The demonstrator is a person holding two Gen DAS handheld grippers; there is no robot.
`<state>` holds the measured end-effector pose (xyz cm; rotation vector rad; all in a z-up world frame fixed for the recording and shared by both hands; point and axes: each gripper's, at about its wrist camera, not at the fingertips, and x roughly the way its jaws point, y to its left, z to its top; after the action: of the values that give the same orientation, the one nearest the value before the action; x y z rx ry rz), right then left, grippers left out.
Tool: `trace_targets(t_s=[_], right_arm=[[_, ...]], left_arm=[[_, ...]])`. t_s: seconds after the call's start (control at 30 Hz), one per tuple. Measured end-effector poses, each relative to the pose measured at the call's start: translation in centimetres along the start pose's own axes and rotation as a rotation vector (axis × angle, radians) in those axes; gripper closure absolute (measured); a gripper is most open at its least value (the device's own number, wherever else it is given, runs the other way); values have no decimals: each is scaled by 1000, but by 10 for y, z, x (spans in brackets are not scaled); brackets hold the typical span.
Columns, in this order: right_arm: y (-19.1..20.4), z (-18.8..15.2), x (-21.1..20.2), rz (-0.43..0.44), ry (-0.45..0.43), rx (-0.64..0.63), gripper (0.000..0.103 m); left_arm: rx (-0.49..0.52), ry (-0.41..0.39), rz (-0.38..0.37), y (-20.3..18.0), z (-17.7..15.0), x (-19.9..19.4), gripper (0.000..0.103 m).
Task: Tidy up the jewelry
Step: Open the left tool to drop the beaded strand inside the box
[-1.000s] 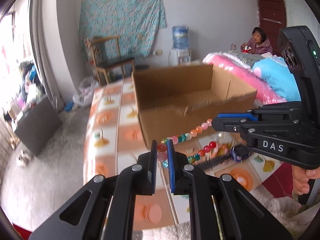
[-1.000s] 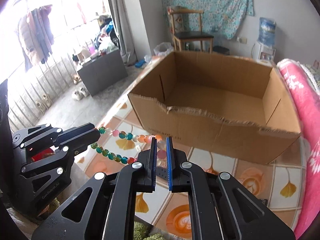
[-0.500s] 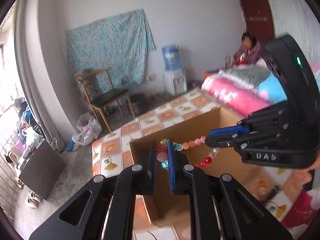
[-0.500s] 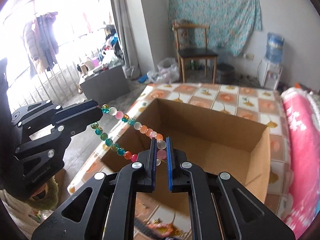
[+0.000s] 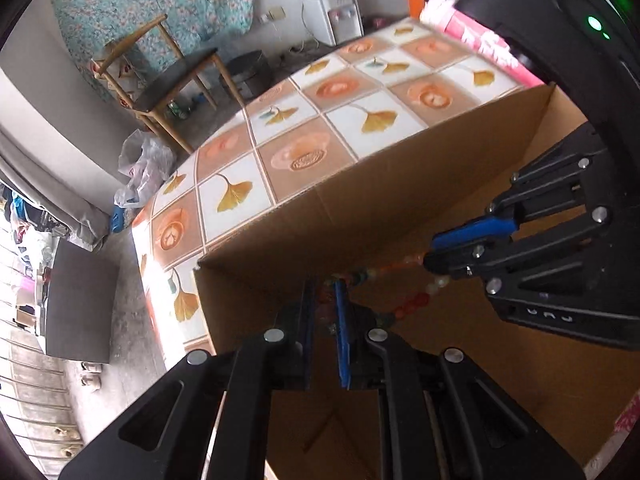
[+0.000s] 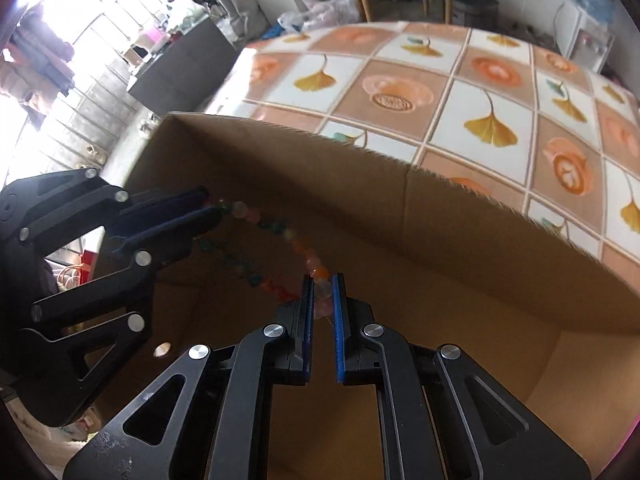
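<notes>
A loop of coloured glass beads [image 6: 276, 236] hangs stretched between both grippers, over the inside of an open cardboard box [image 6: 460, 240]. My right gripper [image 6: 323, 286] is shut on the pink and orange end of the bead bracelet. My left gripper [image 5: 325, 292] is shut on the other end of the bead bracelet [image 5: 404, 308]; it shows at the left in the right wrist view as the left gripper [image 6: 208, 210]. In the left wrist view the right gripper [image 5: 434, 254] reaches in from the right. Both point steeply down into the cardboard box [image 5: 360, 208].
The box stands on a table with a tiled ginkgo-leaf cloth [image 6: 480, 92] that stretches beyond its far wall. A wooden chair [image 5: 160, 76], a plastic bag [image 5: 140, 168] and a water dispenser [image 5: 332, 16] stand on the floor behind. A pink quilt [image 5: 480, 36] lies at the right.
Both grippers carried the bracelet from in front of the box to over its open top and tilted down into it. The beads now hang inside the box walls.
</notes>
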<state>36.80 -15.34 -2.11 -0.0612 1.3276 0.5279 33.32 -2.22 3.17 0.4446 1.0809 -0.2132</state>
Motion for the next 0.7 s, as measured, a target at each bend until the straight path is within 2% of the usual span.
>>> trace_targets(t_s=[0.1,0.2,0.33,0.43,0.53,0.63,0.7], right_arm=[[-8,3,10,8,19,47,91],[-13,4,9,16,13,78,81],[-11,-1,-13,35,-46,92,79],[-11,-2,-45,31,-118,85,76],[-3,-9,-83,11,-205,66,65],[13,-35,-133,3,-325,33,58],[24,-61,-165,17,-404,17,53]], left_arm=[[1,17,21,1,4,9,92],[-2,13,32,3,5,10,88],[-31,-28,18,10,3,-5,88],[-67,-93,9,19,-4,-35,85],[-118,-181,-1,32,-18,-75,78],[-175,-275,-1,42,-44,-121,64],[-206,-332,2,44,-67,-149,51]])
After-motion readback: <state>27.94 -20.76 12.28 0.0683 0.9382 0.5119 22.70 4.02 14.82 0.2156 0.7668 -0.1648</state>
